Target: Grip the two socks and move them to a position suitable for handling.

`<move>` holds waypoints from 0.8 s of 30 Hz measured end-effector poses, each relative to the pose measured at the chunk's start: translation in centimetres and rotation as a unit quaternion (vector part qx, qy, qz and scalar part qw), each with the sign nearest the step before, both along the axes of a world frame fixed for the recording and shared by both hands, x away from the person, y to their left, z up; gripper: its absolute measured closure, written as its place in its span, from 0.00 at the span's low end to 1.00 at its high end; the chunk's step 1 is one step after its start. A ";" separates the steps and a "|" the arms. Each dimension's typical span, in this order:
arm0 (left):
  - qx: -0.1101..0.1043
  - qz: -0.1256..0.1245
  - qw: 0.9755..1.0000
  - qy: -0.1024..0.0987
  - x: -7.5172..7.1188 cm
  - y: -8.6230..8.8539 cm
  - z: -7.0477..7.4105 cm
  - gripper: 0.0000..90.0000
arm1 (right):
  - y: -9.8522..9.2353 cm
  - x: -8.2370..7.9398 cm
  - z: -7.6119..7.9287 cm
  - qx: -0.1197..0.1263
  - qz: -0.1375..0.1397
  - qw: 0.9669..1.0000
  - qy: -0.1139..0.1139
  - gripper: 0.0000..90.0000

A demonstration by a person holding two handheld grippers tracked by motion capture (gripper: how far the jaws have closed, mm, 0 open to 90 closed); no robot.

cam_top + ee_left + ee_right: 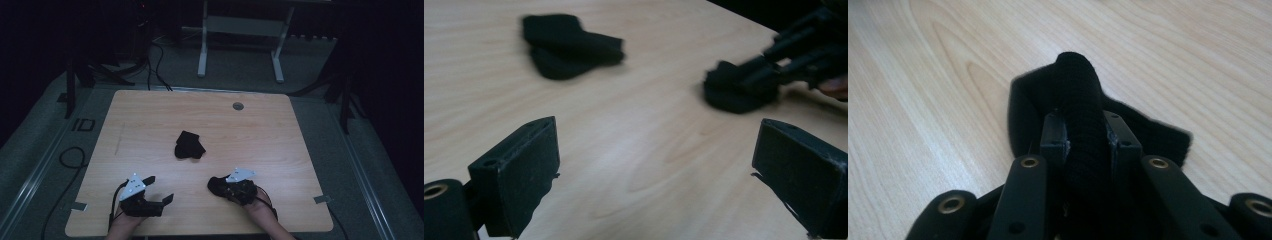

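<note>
Socks: one black sock (1083, 100) is bunched in the right claw (1087, 132), near the worktop's (280, 130) front edge; another sock (189, 145) lies mid-worktop. Soft, light, limp fabric, probably best pinched at a thick fold. Left claw (654, 160) gapes wide, empty.

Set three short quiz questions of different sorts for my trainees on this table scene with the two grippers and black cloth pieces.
1. True or false: the left gripper holds a cloth.
2. What is the right gripper clamped on?
3. Where does the loose black cloth lie: A) near the table's middle, B) beside the round hole?

Key: 1. False, its jaws stand open over the bare table. 2. A bunched black cloth. 3. A.
</note>
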State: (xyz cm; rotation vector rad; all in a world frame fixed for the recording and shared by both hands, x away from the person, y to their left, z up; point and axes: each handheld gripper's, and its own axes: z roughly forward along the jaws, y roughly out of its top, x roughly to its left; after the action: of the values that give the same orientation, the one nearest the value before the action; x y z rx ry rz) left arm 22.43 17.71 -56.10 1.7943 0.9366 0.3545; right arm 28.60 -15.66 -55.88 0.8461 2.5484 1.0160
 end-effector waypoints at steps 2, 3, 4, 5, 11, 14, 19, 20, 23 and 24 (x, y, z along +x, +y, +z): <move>-0.002 -0.017 1.000 0.003 -0.1 -0.6 -0.1 0.09 | 0.1 -0.2 0.0 0.001 -0.008 1.000 0.000 0.81; -0.004 -0.026 1.000 0.003 -0.1 -0.9 -0.1 0.14 | 0.2 -0.1 0.1 -0.001 -0.007 1.000 0.002 0.79; -0.006 -0.037 0.999 0.005 -0.1 -1.1 -0.1 0.17 | 0.2 -0.1 0.2 0.001 -0.009 1.000 0.010 0.75; -0.005 -0.044 0.999 0.007 -0.1 -1.4 -0.1 0.17 | 0.2 -0.1 0.4 0.007 -0.009 1.000 0.019 0.70; 0.000 -0.077 0.997 0.031 0.2 -3.5 -0.1 0.34 | -1.2 -0.3 3.4 0.061 0.000 0.998 0.019 0.46; 0.018 -0.090 0.995 0.045 0.4 -5.2 0.0 0.35 | -2.9 0.1 5.1 0.095 -0.017 0.995 0.010 0.43; 0.034 -0.110 0.992 0.060 1.7 -7.8 0.0 0.35 | -5.1 1.8 4.7 0.085 -0.056 0.995 0.022 0.48; 0.039 -0.110 0.991 0.063 2.1 -8.3 0.1 0.35 | -5.1 2.0 4.3 0.083 -0.056 0.994 0.030 0.48; 0.047 -0.118 0.989 0.075 3.1 -9.7 0.2 0.36 | -4.8 2.2 2.6 0.062 -0.052 0.996 0.047 0.48; 0.048 -0.122 0.988 0.080 3.5 -10.1 0.1 0.36 | -4.6 2.2 2.1 0.057 -0.050 0.996 0.052 0.48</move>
State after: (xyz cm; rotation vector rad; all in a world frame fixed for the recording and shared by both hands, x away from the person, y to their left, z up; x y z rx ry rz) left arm 25.96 7.61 -55.98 2.0232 0.8098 0.1022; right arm 30.84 -20.29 -53.76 1.0733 2.5236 1.1223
